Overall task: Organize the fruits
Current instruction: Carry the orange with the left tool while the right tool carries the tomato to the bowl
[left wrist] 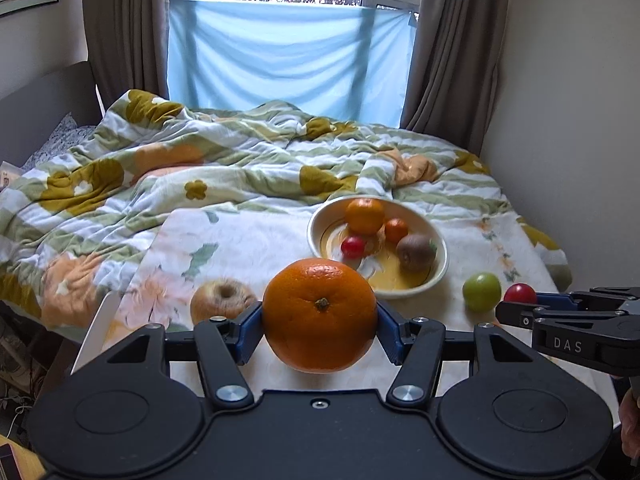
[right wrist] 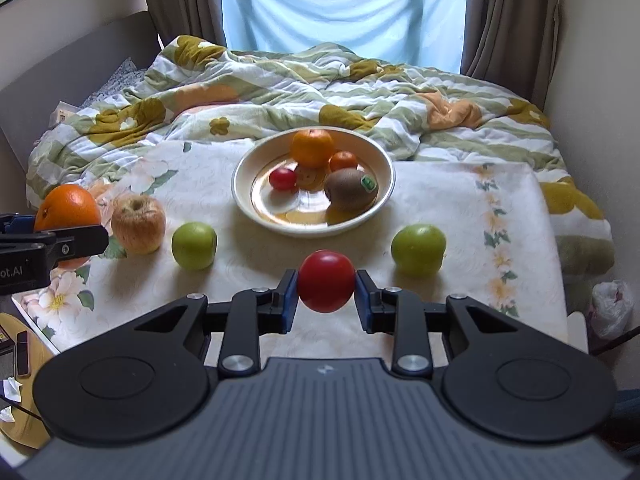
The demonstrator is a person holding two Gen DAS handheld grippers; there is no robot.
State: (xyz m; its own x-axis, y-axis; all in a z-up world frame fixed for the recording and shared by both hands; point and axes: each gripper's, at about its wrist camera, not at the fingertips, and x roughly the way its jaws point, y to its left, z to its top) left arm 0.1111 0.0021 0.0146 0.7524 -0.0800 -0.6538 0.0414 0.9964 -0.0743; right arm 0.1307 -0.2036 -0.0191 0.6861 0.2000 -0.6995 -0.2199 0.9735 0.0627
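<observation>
My left gripper (left wrist: 319, 316) is shut on a large orange (left wrist: 320, 314), held above the floral tablecloth; the same orange (right wrist: 66, 206) shows at the left of the right wrist view. My right gripper (right wrist: 326, 286) is shut on a small red fruit (right wrist: 326, 286), seen also as the red fruit (left wrist: 519, 293) beside the right gripper's fingers (left wrist: 560, 312). A cream bowl (right wrist: 256, 204) ahead holds an orange (right wrist: 312, 147), a small tangerine (right wrist: 343, 161), a red fruit (right wrist: 282, 179) and a kiwi (right wrist: 350, 190). On the cloth lie an apple (right wrist: 138, 223) and two green fruits (right wrist: 194, 245) (right wrist: 418, 249).
The table (right wrist: 460, 200) with its floral cloth stands against a bed with a rumpled flowered duvet (right wrist: 280, 88). Curtains and a blue sheet cover the window behind. A wall runs close on the right. A white bag (right wrist: 612, 306) sits at the right, clutter at the lower left.
</observation>
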